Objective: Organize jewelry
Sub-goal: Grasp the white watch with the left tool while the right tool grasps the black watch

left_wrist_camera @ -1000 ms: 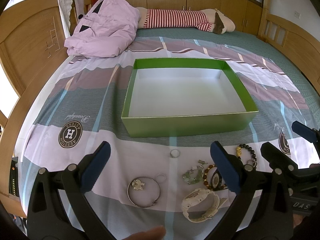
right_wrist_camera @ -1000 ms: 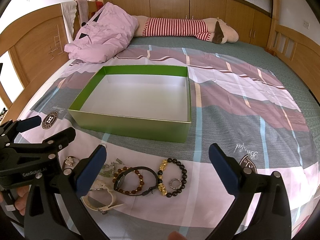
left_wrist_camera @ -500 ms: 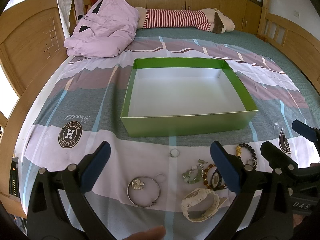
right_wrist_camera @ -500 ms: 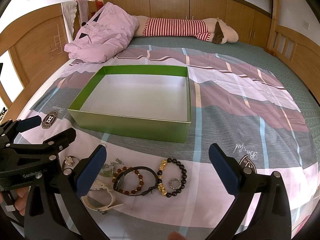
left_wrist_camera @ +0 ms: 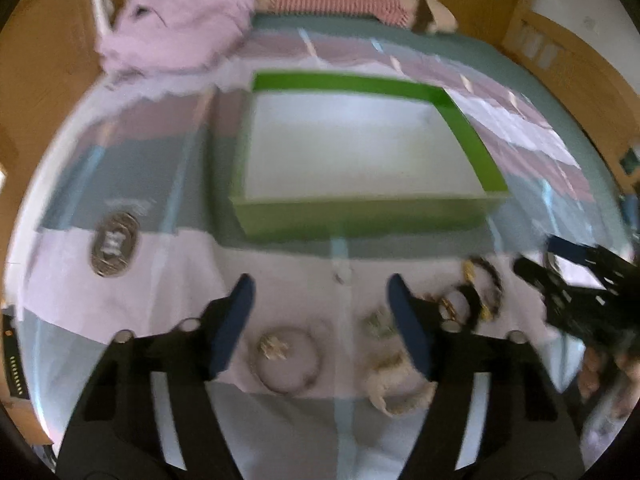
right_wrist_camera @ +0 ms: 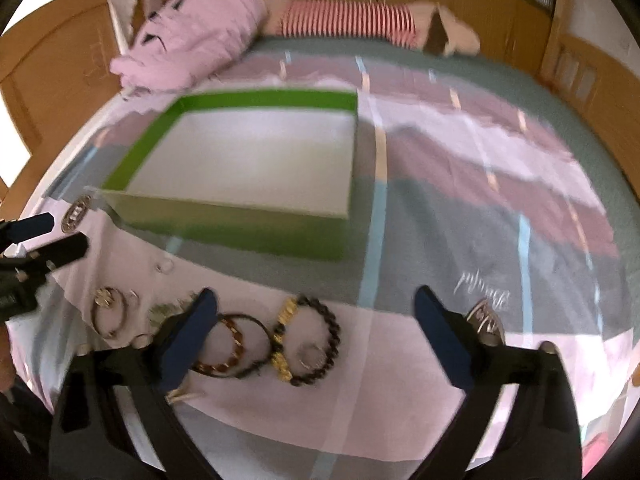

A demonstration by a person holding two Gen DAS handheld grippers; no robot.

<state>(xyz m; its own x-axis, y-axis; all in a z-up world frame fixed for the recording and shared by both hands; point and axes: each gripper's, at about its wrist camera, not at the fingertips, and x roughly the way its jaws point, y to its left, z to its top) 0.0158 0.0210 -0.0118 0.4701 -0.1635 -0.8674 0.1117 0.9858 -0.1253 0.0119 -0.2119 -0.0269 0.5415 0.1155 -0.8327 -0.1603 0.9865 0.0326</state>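
An empty green box (left_wrist_camera: 360,216) (right_wrist_camera: 224,232) with a white inside sits on the bed. Jewelry lies in front of it: a silver bangle (left_wrist_camera: 288,364) (right_wrist_camera: 108,312), a white watch (left_wrist_camera: 396,388), a small ring (left_wrist_camera: 340,278) (right_wrist_camera: 165,267), a brown bead bracelet (right_wrist_camera: 224,344) and a black and gold bead bracelet (right_wrist_camera: 308,340) (left_wrist_camera: 486,288). My left gripper (left_wrist_camera: 320,328) is open above the bangle. My right gripper (right_wrist_camera: 316,332) is open above the bead bracelets. Both hold nothing. Both views are blurred.
A patterned sheet (right_wrist_camera: 460,184) covers the bed. A pink quilt (right_wrist_camera: 192,36) and a striped plush toy (right_wrist_camera: 360,24) lie at the far end. Wooden bed frame (right_wrist_camera: 592,92) runs along the sides.
Both grippers have moved forward and lower toward the jewelry. The left gripper's jaws stand closer together than before. The jewelry and box have not moved.
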